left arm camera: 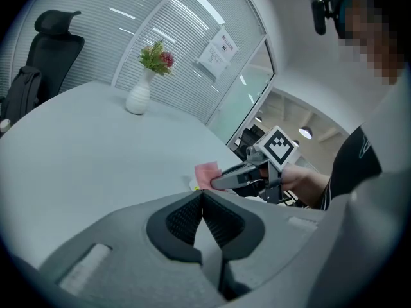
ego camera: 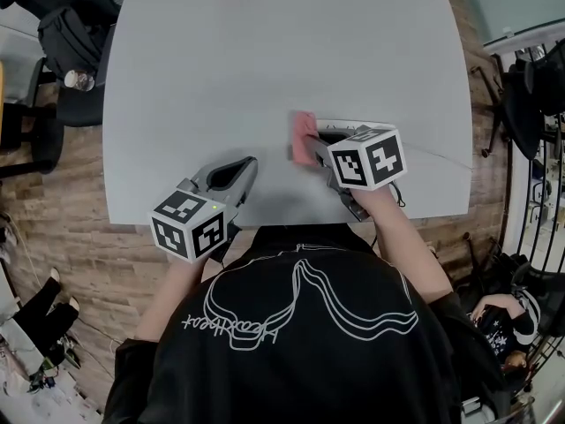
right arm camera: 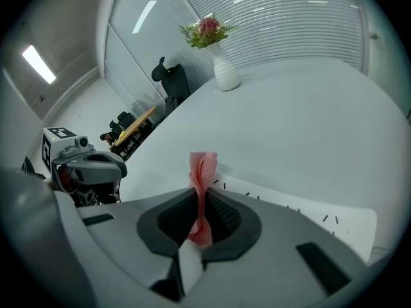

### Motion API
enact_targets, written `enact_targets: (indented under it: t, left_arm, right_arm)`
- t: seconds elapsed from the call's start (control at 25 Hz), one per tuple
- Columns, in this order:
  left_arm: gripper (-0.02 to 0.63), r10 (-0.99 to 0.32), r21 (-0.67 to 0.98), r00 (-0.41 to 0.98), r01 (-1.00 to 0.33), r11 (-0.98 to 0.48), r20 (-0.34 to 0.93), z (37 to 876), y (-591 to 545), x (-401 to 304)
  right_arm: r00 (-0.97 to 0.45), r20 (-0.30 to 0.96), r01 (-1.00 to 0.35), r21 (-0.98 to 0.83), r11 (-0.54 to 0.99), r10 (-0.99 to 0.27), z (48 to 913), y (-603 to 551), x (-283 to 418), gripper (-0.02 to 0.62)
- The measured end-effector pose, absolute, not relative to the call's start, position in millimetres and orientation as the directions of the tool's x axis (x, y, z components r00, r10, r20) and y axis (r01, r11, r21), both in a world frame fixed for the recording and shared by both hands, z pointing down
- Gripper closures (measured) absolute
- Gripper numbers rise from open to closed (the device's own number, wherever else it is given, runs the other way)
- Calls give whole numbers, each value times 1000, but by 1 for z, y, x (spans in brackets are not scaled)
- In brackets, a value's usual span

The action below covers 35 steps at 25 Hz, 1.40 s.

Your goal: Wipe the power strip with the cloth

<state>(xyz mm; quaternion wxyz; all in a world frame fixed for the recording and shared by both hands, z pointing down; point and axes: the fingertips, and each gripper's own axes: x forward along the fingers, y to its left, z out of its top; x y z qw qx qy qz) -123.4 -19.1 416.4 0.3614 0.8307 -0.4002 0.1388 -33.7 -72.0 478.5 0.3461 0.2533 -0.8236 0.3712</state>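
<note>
as the right tongs [right arm camera: 200, 197] grip the pink cloth [right arm camera: 203, 165] at the power strip's [right arm camera: 302, 207] left end, its length runs rightward; the left tongs [left arm camera: 203, 196], closed empty, sit farther off.

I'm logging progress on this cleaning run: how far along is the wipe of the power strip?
Done: the cloth is picked up, pinched in the right gripper.
In hand: it hangs at one end of the power strip; whether they touch, I cannot tell.
Left: the wipe along the strip; no cleaned stretch shows.
The left gripper is shut, empty, over the table.
</note>
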Motion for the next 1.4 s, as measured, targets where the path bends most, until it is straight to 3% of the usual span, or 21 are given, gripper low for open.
enact_targets:
  t: [0.52, 1.4]
  left_arm:
    - [594, -538, 490, 665, -746, -451, 517, 418, -23, -105]
    - [594, -406, 502, 751, -654, -566, 520, 422, -39, -39]
  right_arm:
    - [-603, 771, -720, -414, 557, -206, 481, -75, 1, 558]
    - [-531, 777, -835, -414, 361, -337, 481, -77, 106, 558]
